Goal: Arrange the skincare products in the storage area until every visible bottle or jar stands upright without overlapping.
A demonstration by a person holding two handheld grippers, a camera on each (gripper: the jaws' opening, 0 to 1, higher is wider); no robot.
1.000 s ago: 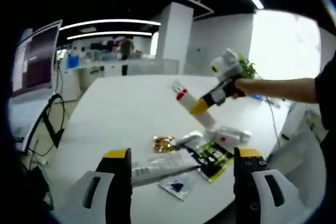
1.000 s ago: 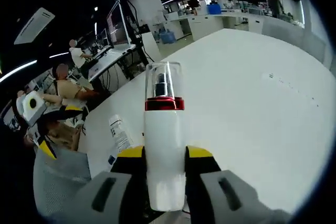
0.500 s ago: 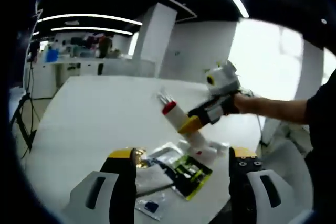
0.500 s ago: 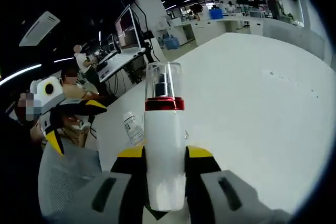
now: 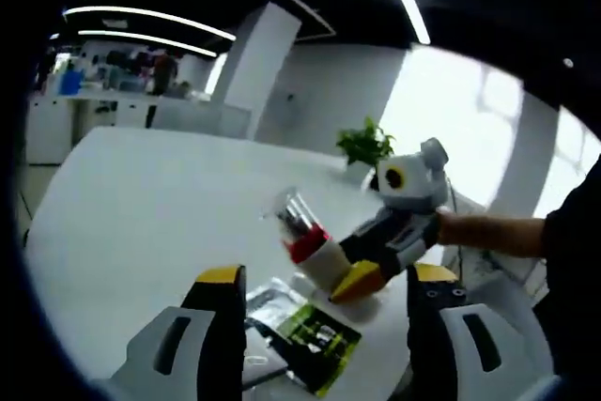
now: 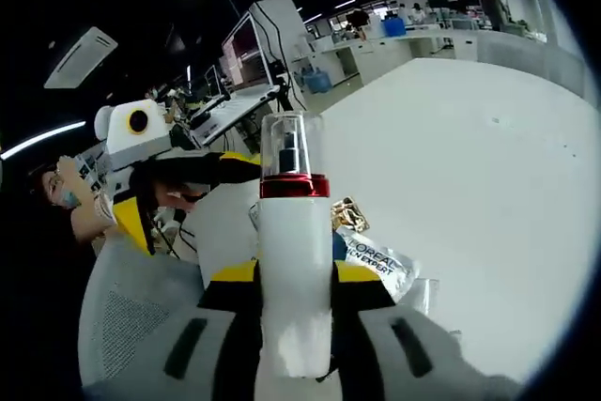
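A white bottle with a red ring and a clear cap stands between the jaws of my right gripper, which is shut on its body. In the left gripper view the same bottle tilts to the upper left, with the right gripper holding it just above the table. My left gripper is open with nothing between its jaws. In the right gripper view the left gripper hangs at the left, over the table's edge.
Flat sachets lie on the white table: a green and black one, a silver one and a small gold item. A person's sleeve is at the right. Desks and monitors stand beyond.
The right gripper has carried the bottle down and nearer to the sachets and the left gripper. Both cameras have shifted; the left view now looks more across the table.
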